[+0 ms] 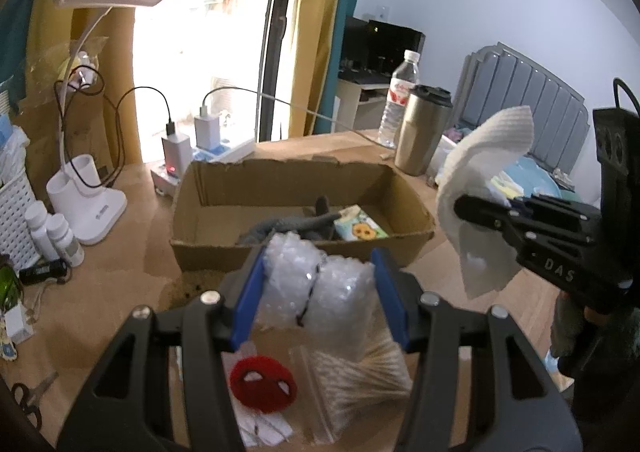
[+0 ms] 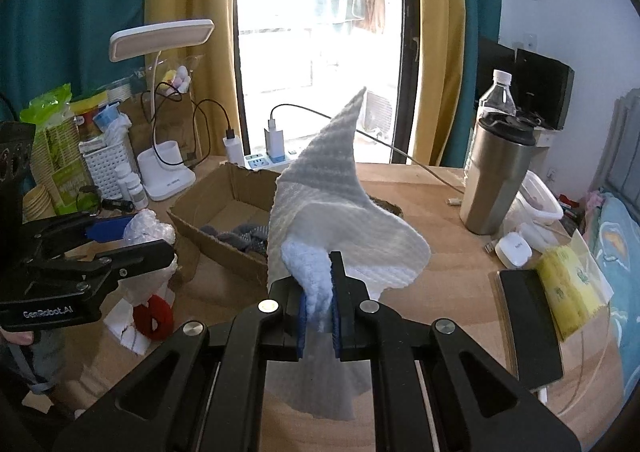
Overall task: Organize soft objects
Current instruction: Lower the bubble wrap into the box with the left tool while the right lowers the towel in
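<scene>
desk lamp (image 2: 160,40), steel tumbler (image 2: 496,176), water bottle (image 1: 400,104).

Open-topped cardboard box (image 1: 304,204) has bare floor at its left; lamp (image 1: 86,208) and steel tumbler (image 1: 422,130) flank it.

Left gripper (image 1: 318,292): jaws clamped on bubble wrap (image 1: 316,288), raised. Right gripper (image 2: 318,306): jaws pinched on paper towel (image 2: 340,220), raised alongside.

A cardboard box (image 1: 302,208) sits mid-tabletop (image 1: 132,276) with a tissue pack (image 1: 360,228) and cloth (image 1: 288,228) in it. Behind it lies a power strip (image 1: 224,156); left of it stands a desk lamp (image 1: 86,208), right of it a tumbler (image 1: 424,130) and a water bottle (image 1: 400,100). Before the box, a bubble wrap bundle (image 1: 318,292) hangs over a cotton swab bag (image 1: 356,384).
</scene>
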{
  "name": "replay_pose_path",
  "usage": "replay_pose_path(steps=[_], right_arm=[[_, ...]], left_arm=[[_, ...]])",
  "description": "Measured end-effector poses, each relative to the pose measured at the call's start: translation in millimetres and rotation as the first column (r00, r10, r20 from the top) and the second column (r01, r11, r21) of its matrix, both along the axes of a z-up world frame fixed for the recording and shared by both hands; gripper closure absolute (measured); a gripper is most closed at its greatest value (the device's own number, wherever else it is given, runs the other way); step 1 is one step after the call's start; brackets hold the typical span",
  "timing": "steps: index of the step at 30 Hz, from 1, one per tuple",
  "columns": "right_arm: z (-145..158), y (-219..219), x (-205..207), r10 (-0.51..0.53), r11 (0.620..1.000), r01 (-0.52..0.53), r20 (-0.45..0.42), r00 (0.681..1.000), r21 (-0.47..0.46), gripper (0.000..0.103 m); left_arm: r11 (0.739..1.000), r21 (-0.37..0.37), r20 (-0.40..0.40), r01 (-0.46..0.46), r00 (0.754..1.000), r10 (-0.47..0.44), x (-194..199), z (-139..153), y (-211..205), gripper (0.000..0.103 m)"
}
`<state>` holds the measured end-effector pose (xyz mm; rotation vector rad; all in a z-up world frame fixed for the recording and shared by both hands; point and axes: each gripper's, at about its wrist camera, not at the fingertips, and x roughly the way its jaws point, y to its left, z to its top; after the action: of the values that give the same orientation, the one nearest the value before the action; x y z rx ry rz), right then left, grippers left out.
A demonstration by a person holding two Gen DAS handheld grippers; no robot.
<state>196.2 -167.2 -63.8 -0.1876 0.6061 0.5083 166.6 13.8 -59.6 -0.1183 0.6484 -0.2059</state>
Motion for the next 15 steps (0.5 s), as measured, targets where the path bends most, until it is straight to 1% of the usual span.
replay_pose_path(steps=[15], right_arm=[[-7,12,32,0.012,1.000,-0.012,-0.012,1.000,-0.001,0.093]], left_arm=[[1.000,-0.002,0.001,-0.024,1.000,0.024,36,-4,14,0.048]])
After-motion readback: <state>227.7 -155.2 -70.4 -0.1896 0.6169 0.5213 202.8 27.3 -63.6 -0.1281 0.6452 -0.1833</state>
